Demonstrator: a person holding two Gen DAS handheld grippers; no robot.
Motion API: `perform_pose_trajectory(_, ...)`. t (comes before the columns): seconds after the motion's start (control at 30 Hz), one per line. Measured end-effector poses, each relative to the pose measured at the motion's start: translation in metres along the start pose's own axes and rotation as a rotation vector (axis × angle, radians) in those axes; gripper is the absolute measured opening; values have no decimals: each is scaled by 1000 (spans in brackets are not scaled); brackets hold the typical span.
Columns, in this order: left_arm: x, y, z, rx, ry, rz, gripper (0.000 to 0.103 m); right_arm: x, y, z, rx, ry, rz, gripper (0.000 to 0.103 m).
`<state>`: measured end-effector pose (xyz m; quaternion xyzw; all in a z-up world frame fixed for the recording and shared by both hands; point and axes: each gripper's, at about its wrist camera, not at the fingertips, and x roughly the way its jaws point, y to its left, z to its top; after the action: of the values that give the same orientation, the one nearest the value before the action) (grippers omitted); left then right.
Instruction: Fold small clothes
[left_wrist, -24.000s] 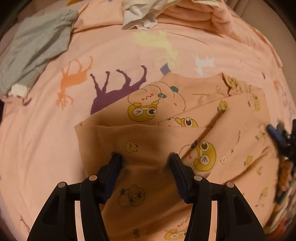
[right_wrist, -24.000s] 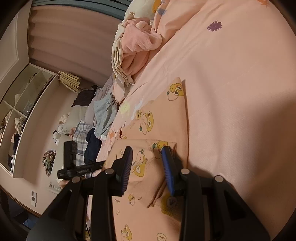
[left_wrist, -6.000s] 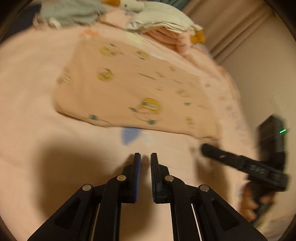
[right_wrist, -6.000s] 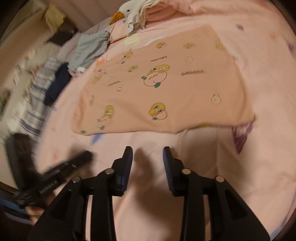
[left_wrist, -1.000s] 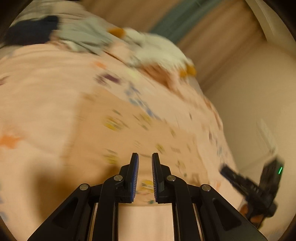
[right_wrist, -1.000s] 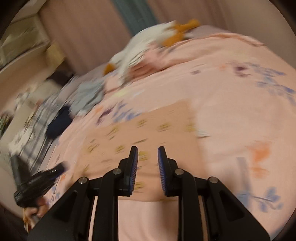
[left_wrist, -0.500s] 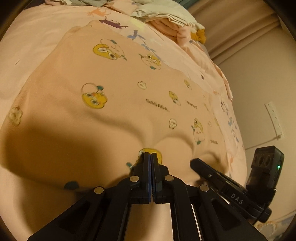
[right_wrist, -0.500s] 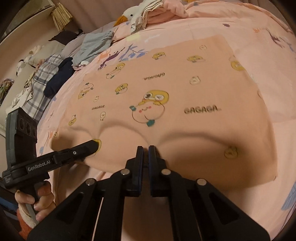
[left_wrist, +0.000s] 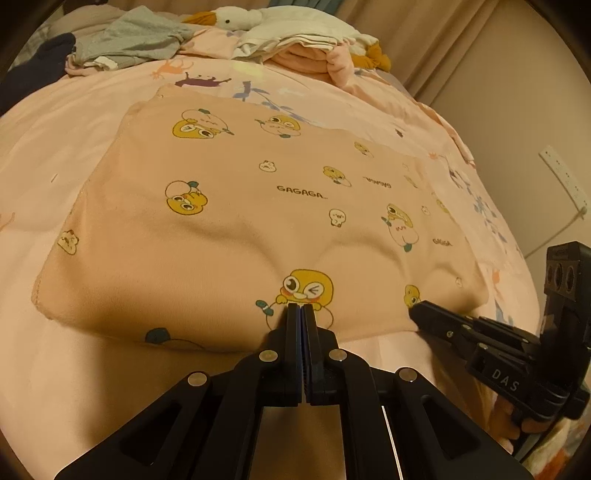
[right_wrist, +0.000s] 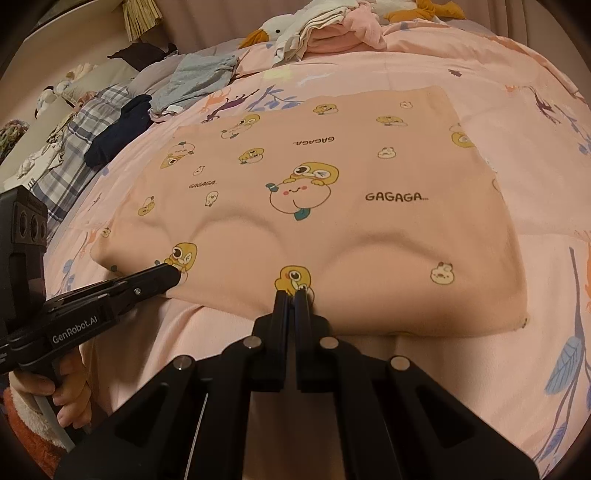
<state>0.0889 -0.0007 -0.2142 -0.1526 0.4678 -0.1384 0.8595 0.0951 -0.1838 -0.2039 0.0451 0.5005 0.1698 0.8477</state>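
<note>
Two grippers, left (left_wrist: 302, 309) & right (right_wrist: 292, 295), each clamped on near hem of garment (left_wrist: 258, 206). Cloth lies flat ahead, long axis running left-right; fold prob. goes away from both.

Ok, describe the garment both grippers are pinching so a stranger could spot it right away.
On the pink bed, in front of the pile of clothes and the plush goose, lies a flat peach garment. Unlike the sheet's animal prints, it bears yellow cartoon chicks and the word GAGAGA, and both grippers clamp its near edge.
</note>
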Motion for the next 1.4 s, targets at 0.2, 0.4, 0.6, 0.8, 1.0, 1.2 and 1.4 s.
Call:
perform_pose_trajectory(0.2,-3,-2,-2,-4,12,11,6,0,6,-2,-29,0,-25,1)
perform_pose_trajectory(0.4,-12,3,-10,-47,48,-46,6,-2,10,-2,-55,-2,-43,5)
perform_pose_trajectory(0.6,-30,27,-24,-155,123,-240,7,-10,6,0,-40,13,48,27)
perform_pose_trajectory(0.8,-19,73,-27,-430,155,-436,7,-18,11,9,33,-12,124,55)
perform_pose_trajectory(1.0,-26,87,-17,-514,31,-402,7,-22,23,25,76,-72,150,57)
perform_pose_trajectory(1.2,-29,99,-13,-599,-35,-454,26,-15,26,38,115,-72,165,59)
perform_pose_trajectory(1.4,-27,108,-9,-642,-63,-435,26,-11,25,43,124,-111,143,59)
